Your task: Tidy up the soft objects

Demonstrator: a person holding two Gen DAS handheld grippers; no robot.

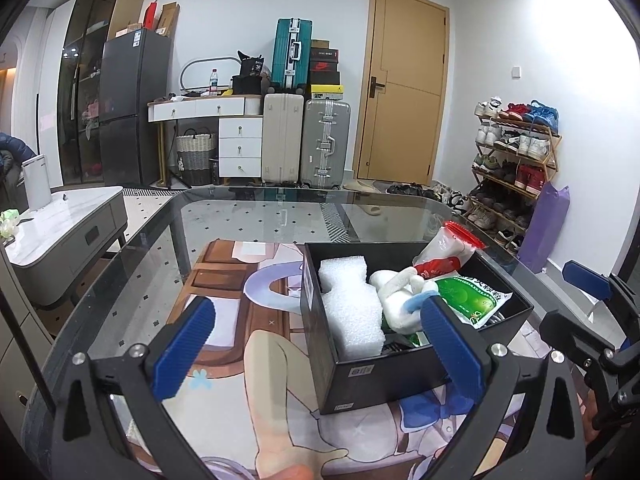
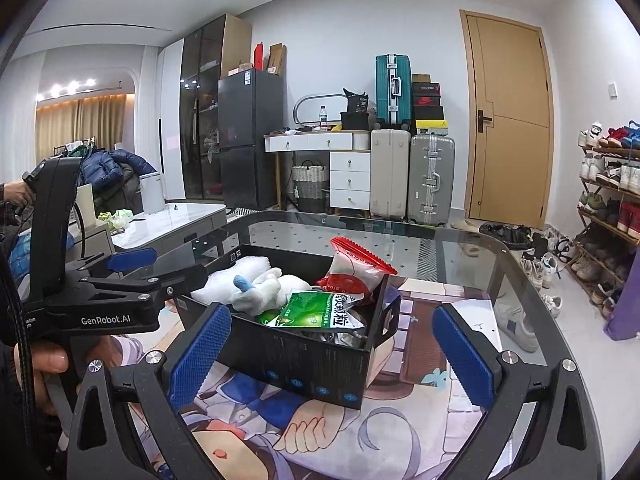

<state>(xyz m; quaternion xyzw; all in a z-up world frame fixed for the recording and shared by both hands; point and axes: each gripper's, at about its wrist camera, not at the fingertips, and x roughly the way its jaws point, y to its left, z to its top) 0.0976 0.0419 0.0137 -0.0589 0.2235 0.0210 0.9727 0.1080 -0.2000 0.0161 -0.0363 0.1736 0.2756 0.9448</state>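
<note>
A black box stands on the printed mat on the glass table. In it lie a white foam block, a white plush toy, a green packet and a red-and-white bag. The box, foam, plush, green packet and red-and-white bag also show in the right wrist view. My left gripper is open and empty, just in front of the box. My right gripper is open and empty at the box's near wall.
The glass table's edge curves behind the box. A grey side table stands to the left. Suitcases, a door and a shoe rack line the far wall. The left gripper's body is at the left of the right wrist view.
</note>
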